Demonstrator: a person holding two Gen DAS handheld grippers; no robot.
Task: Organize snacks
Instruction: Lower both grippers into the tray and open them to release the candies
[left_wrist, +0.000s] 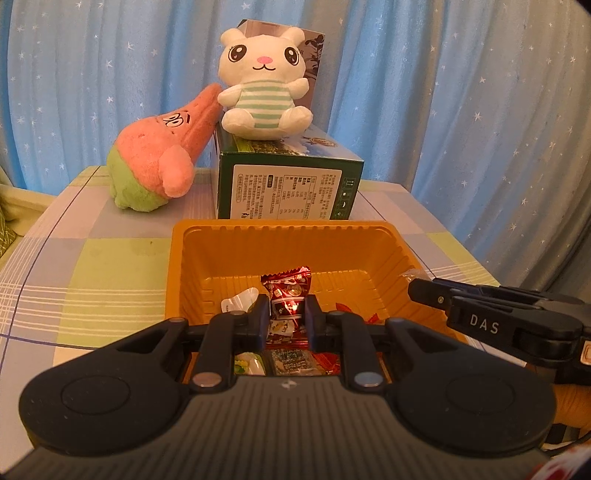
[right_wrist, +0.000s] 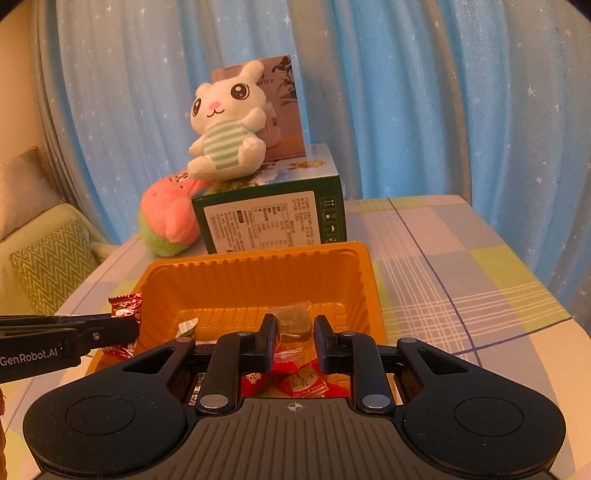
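An orange plastic tray (left_wrist: 229, 258) (right_wrist: 221, 280) sits on the checked tablecloth and holds several wrapped snacks. My left gripper (left_wrist: 287, 315) is shut on a red foil snack packet (left_wrist: 290, 291), held upright over the tray's near side; the same packet (right_wrist: 125, 306) shows at the tray's left rim in the right wrist view. My right gripper (right_wrist: 294, 339) is over the tray, shut on a clear-wrapped brown candy (right_wrist: 293, 323). Red date packets (right_wrist: 303, 382) lie below it. The right gripper's fingers (left_wrist: 443, 295) also show at the tray's right side.
A green carton (left_wrist: 288, 184) (right_wrist: 273, 218) stands just behind the tray with a white rabbit plush (left_wrist: 264, 85) (right_wrist: 229, 125) on top. A pink and green star plush (left_wrist: 159, 162) (right_wrist: 170, 221) leans at its left. Blue star curtains hang behind. A sofa cushion (right_wrist: 51, 258) is far left.
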